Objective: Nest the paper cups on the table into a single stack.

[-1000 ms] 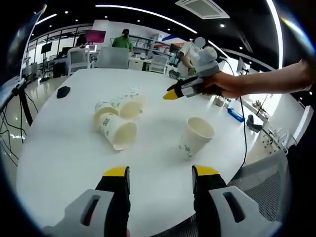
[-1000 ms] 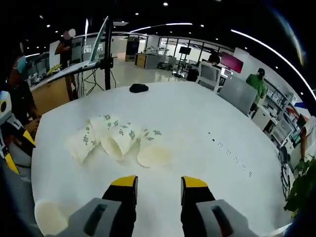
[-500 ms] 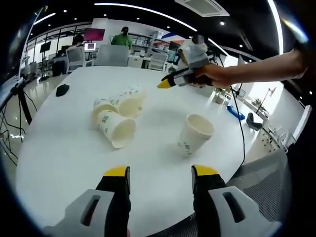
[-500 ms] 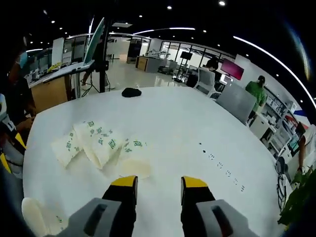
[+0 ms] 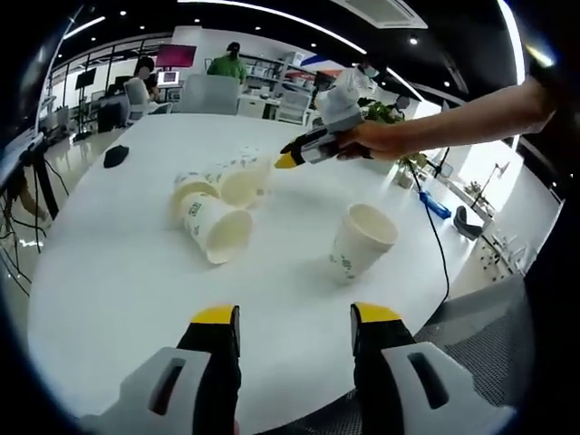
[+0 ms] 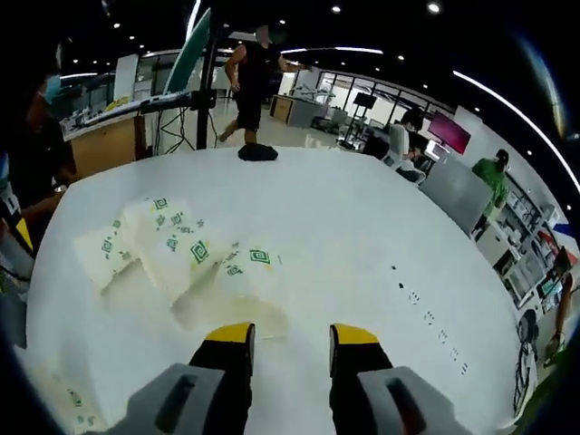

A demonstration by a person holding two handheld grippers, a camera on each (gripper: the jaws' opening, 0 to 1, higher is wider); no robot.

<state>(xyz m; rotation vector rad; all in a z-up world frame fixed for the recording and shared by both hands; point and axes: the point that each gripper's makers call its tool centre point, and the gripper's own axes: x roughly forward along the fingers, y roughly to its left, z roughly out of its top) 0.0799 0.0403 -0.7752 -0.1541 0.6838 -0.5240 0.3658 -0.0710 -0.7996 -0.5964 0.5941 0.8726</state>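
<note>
Three cups [image 5: 220,201] lying clustered mid-desk [image 5: 118,299], one cup [image 5: 358,241] standing toward the near edge, right gripper [image 5: 288,160] hovering over the cluster, fingers apart and holding nothing, left gripper [image 5: 294,331] waiting at the near edge, fingers wide.

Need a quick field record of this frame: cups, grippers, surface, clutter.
surface: round white table
lying cups: three paper cups on their sides, clustered together
upright cup: one, standing apart from the cluster
stack: none formed yet
left gripper: open, empty, back from the cups
right gripper: open, empty, just short of the nearest lying cup; seen in the left gripper view above the cluster
clutter: small dark object near the far table edge
</note>
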